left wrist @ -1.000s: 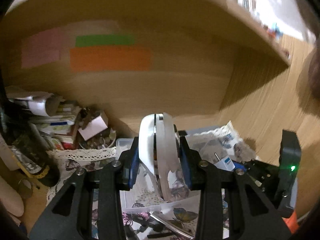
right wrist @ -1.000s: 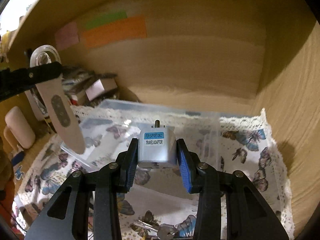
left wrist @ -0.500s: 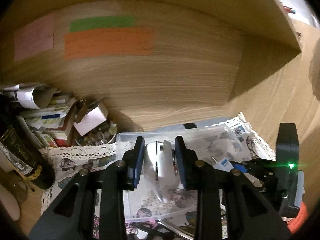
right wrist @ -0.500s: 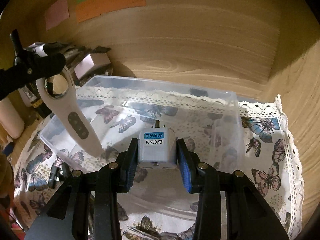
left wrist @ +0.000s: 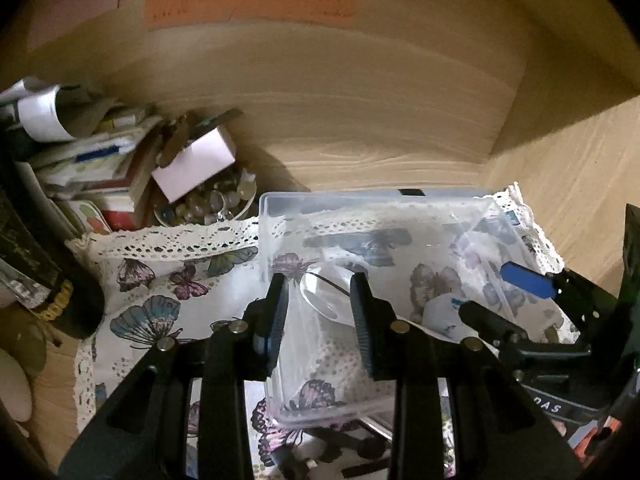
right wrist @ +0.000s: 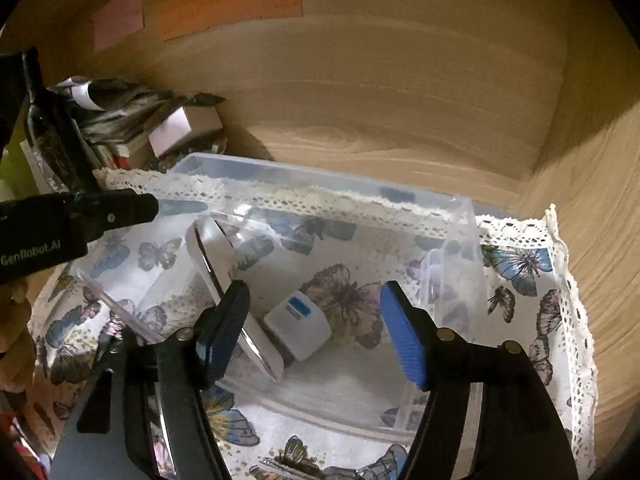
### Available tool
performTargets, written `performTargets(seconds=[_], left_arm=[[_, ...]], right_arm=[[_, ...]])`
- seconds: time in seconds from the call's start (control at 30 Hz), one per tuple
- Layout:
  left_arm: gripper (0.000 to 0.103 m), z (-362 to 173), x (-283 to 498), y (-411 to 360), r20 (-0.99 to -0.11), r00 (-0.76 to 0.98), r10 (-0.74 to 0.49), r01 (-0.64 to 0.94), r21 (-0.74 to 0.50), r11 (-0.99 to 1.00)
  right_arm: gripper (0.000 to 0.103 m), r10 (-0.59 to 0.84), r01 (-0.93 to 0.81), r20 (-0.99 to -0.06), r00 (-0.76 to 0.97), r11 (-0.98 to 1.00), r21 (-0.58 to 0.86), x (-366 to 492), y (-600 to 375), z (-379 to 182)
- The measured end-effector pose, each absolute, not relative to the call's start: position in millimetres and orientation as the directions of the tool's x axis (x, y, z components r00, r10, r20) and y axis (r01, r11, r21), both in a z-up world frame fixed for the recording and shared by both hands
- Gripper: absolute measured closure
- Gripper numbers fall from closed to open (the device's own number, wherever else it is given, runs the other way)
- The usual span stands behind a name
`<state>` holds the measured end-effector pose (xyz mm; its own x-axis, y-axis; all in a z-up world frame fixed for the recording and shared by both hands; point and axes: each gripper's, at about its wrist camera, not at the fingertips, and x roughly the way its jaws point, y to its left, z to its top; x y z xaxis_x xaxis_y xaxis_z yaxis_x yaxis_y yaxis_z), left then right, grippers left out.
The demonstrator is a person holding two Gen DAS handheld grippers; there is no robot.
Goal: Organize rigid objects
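Note:
A clear plastic box (left wrist: pixel 304 202) (right wrist: pixel 320 178) stands on a butterfly-print cloth in a wooden shelf. A white computer mouse (right wrist: pixel 224 276) lies on its side inside the box, at the left; its tip shows in the left wrist view (left wrist: pixel 324 296). A white travel adapter (right wrist: pixel 298 330) with a blue label lies on the box floor beside it, and shows in the left wrist view (left wrist: pixel 440 316). My left gripper (left wrist: pixel 320 316) is open above the mouse. My right gripper (right wrist: pixel 316 332) is open wide above the adapter. Both are empty.
Stacked boxes, papers and a bowl of small round pieces (left wrist: pixel 208 200) crowd the shelf's back left. A dark bottle (left wrist: pixel 44 280) stands at the left. The shelf's back wall carries coloured paper notes (right wrist: pixel 228 4). Keys and small dark items (left wrist: pixel 360 448) lie in front of the box.
Both grippers moved down to the box and opened. The left let the mouse go into the box; the right let the travel adapter drop onto the box floor.

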<state>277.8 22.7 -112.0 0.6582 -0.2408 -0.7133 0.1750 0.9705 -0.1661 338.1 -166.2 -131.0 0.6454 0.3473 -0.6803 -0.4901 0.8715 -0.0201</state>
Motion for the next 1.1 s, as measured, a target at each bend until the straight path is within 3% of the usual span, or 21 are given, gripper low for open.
performTargets(seconds=[0.03,0.1,0.23,0.3,0.37,0.6,0.93,1.1], left_arm=[[0.067,-106.8,273.5,24.9,-0.708,0.665,-0.238,0.177,-0.16,0.971],[0.049,-97.7,265.3,29.9,-0.692,0.684,-0.233,0.18,-0.149,0.972],[0.041,-80.0,246.0,42.4,-0.66,0.714,-0.235,0.192,-0.138,0.972],[0.024,-74.6,236.5,49.1,-0.659,0.716,-0.23,0.19,-0.132,0.973],[0.015,-71.8,225.3,58.4,-0.656,0.72,-0.225,0.181,-0.135,0.974],[0.014,-88.8,202.2,71.8,-0.697,0.696,-0.17,0.139,-0.101,0.985],[0.014,-155.1,182.7,77.8,-0.824,0.538,-0.18,0.141,-0.123,0.982],[0.03,-177.3,179.6,68.5,-0.859,0.47,-0.203,0.157,-0.145,0.977]], right_arm=[[0.038,0.344,-0.484,-0.676,0.652,0.875,-0.022,336.6,-167.2,-127.7],[0.037,0.348,-0.478,-0.659,0.666,0.878,-0.019,331.0,-171.1,-120.0],[0.024,0.349,-0.457,-0.612,0.71,0.889,-0.024,315.3,-179.3,-103.6],[0.022,0.354,-0.458,-0.594,0.722,0.889,-0.027,306.6,-182.8,-98.3],[0.021,0.367,-0.462,-0.57,0.735,0.886,-0.025,295.5,-188.1,-93.0],[0.02,0.364,-0.436,-0.549,0.752,0.9,0.0,265.8,-212.9,-96.4],[0.02,0.315,-0.383,-0.654,0.688,0.923,0.042,238.1,-242.2,-138.1],[0.021,0.31,-0.401,-0.718,0.623,0.915,0.047,227.2,-237.0,-167.1]])
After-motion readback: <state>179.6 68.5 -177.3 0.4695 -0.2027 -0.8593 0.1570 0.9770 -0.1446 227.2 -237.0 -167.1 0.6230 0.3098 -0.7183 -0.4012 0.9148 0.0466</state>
